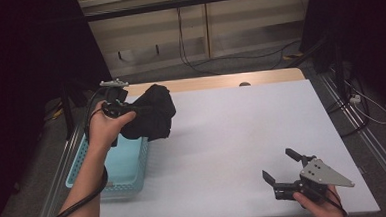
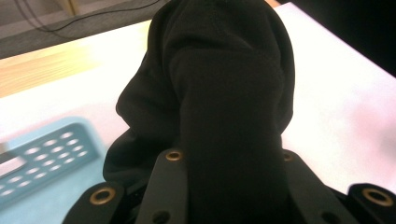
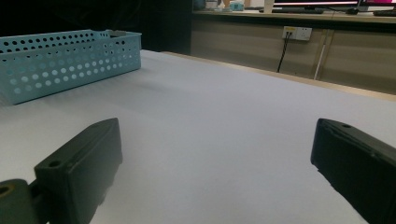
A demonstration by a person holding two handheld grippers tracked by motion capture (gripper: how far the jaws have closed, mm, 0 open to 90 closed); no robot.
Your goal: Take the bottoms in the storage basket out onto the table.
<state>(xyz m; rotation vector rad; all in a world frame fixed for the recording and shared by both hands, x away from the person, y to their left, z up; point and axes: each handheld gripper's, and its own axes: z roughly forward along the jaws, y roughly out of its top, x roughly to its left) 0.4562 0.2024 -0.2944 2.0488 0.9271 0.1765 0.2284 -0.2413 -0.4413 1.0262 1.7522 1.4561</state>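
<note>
Item: black cloth garment [image 1: 151, 113], bunched, exact kind not determinable.
Location of item: held off the white surface [image 1: 242, 136], at its far left part, just beyond the far end of the light blue perforated basket [image 1: 129, 164]; the lowest folds are seen close to the basket's far rim, contact not determinable.
Left gripper [image 1: 131, 110]: carried in the left hand [image 1: 104, 125], pointed toward the middle of the surface; fingers clamped on a thick fold of the garment, as seen in the left gripper view, where cloth fills the gap between them.
Right gripper [image 1: 280, 168]: held low over the near right corner of the surface; fingers [image 3: 79, 163] wide apart, nothing between them, the bare surface seen beyond.
Basket contents: none visible in the part shown.
Step in hand (judged): transfer of the garment between basket and open surface, garment in carriage.
Next move (judged): garment to be brought over the bare middle of the surface and lowered before release; the free right gripper is available to take a second edge for spreading.
Caution (judged): trailing folds may catch on the basket rim.
</note>
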